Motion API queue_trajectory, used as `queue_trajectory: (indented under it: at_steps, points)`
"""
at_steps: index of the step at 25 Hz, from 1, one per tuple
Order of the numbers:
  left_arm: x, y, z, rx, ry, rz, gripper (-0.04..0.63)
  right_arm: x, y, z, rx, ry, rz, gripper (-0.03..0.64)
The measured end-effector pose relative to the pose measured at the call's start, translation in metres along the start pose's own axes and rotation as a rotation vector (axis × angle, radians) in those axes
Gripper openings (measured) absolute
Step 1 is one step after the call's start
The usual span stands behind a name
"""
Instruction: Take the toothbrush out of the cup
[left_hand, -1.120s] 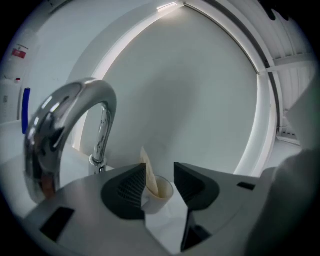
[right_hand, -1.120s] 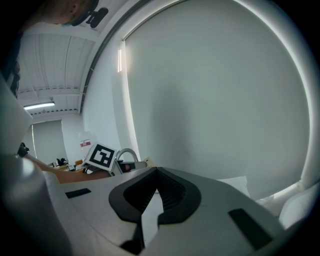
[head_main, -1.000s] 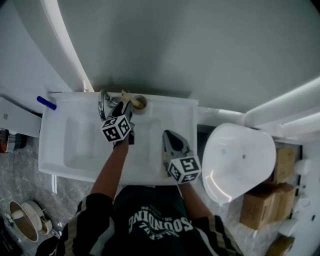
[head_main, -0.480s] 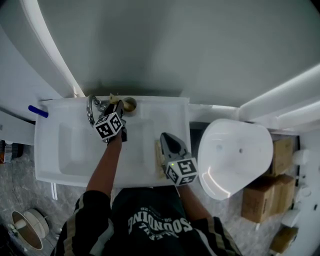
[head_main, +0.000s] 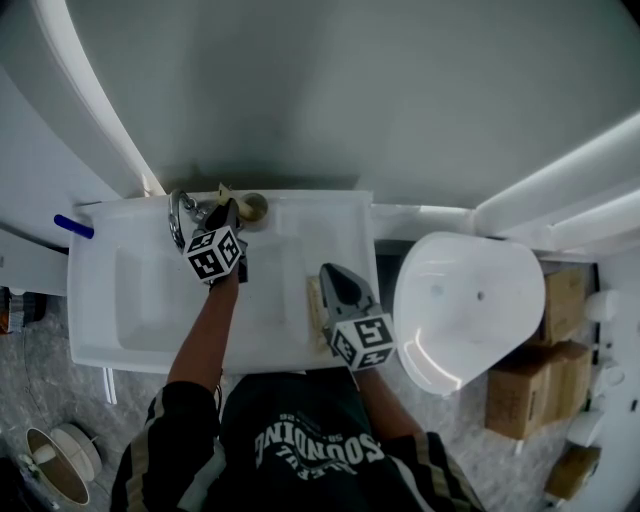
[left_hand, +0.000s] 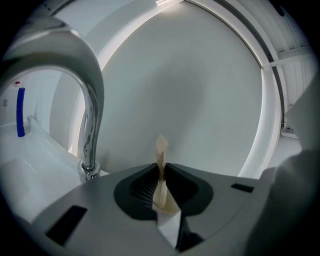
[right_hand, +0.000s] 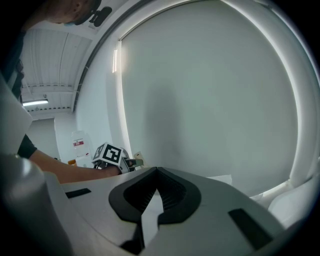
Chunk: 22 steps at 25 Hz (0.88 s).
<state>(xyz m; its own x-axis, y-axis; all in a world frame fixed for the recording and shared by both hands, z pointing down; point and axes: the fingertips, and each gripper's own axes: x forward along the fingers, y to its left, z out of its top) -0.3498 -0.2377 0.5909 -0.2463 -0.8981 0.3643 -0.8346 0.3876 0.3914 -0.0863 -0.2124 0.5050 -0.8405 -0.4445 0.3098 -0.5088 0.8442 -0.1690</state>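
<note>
Left gripper (left_hand: 161, 166): jaws were closing on the beige toothbrush (left_hand: 161, 146), which stood upright between them, near the tap (left_hand: 89, 115) and the cup (head_main: 253, 206) at the back edge of the sink (head_main: 110, 330). Right gripper (right_hand: 157, 172): jaws together, empty, over the sink

White sink (head_main: 130, 335), chrome faucet (head_main: 177, 220), toilet (head_main: 470, 305), cardboard boxes (head_main: 522, 405)

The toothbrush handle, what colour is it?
Pale beige toothbrush handle, best seen in the left gripper view.

Upright pale toothbrush (left_hand: 161, 150) near tan cup (head_main: 254, 206)
</note>
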Motion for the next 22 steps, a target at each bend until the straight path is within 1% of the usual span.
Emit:
queue_trajectory:
  at_steps: [7, 13, 18, 22]
  points:
    - [-0.016, -0.019, 0.025, 0.083, -0.052, -0.058, 0.037, -0.008, 0.003, 0.001, -0.009, -0.02, -0.009, 0.0]
    - [-0.041, -0.042, 0.059, 0.163, -0.134, -0.107, 0.034, -0.021, 0.01, 0.004, -0.013, -0.049, -0.024, 0.0]
    - [-0.058, -0.077, 0.086, 0.229, -0.197, -0.17, 0.034, -0.035, 0.013, 0.008, -0.023, -0.077, -0.039, 0.0]
    - [-0.066, -0.105, 0.086, 0.258, -0.199, -0.23, 0.034, -0.049, 0.013, 0.01, -0.024, -0.096, -0.059, 0.0]
